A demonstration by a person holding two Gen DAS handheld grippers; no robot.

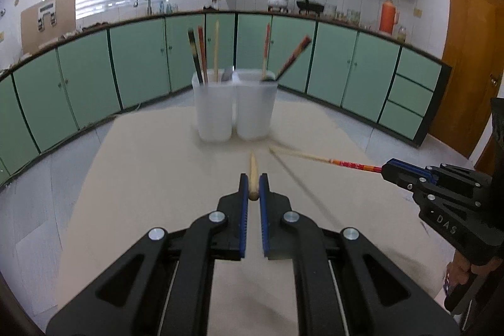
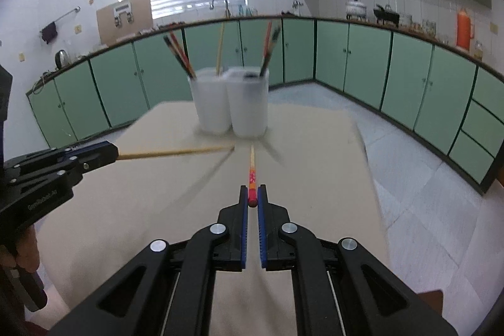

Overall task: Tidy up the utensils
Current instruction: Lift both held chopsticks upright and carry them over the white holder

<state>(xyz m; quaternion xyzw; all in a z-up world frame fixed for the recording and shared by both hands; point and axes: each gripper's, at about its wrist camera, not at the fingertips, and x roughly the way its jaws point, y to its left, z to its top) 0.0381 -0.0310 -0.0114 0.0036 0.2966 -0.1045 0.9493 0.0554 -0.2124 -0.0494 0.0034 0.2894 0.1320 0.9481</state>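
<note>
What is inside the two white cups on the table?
Chopsticks stand in both: three in the left cup, two in the right cup, each beside a dark item I cannot identify. The frosted walls hide their lower ends and the cup bottoms.

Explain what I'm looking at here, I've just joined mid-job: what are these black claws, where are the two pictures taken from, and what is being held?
These are two handheld claws, each worked by a person's hand, with a camera looking along its fingers. The left camera shows the left claw shut on a plain pale wooden chopstick; the right claw enters at its right edge. The right camera shows the right claw shut on a pale chopstick with a red patterned end. Both chopsticks point toward two frosted white plastic holders standing side by side on the beige tabletop, each already holding upright chopsticks. Green kitchen cabinets run behind.
</note>
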